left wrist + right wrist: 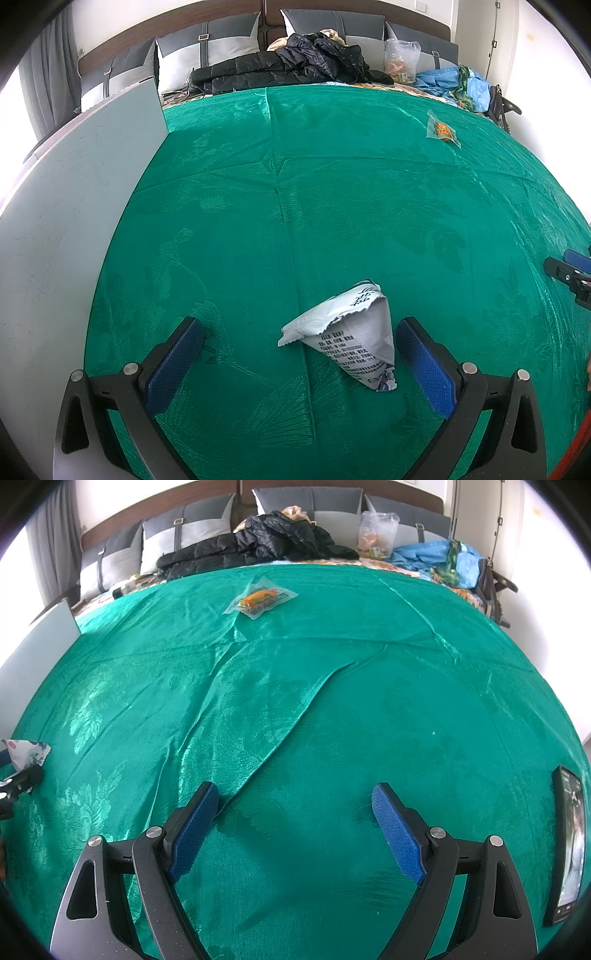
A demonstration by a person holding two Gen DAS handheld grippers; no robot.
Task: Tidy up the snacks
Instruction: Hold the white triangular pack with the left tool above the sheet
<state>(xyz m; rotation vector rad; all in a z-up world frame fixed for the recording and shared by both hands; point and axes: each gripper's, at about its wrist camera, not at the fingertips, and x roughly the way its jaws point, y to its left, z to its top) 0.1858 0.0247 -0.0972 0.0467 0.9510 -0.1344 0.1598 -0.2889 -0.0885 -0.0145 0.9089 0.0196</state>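
green cloth (332, 206) | white packet (347, 336) between wide left fingers (424, 365), long axis diagonal | right fingers (397, 834) wide

On the shiny green patterned cloth (332, 206) a crumpled white printed snack packet (347, 332) lies nearest, between the left gripper's (299, 339) spread fingers — a clear-wrapped orange snack (441, 130) far behind, right; a flat grey board (74, 206) left.
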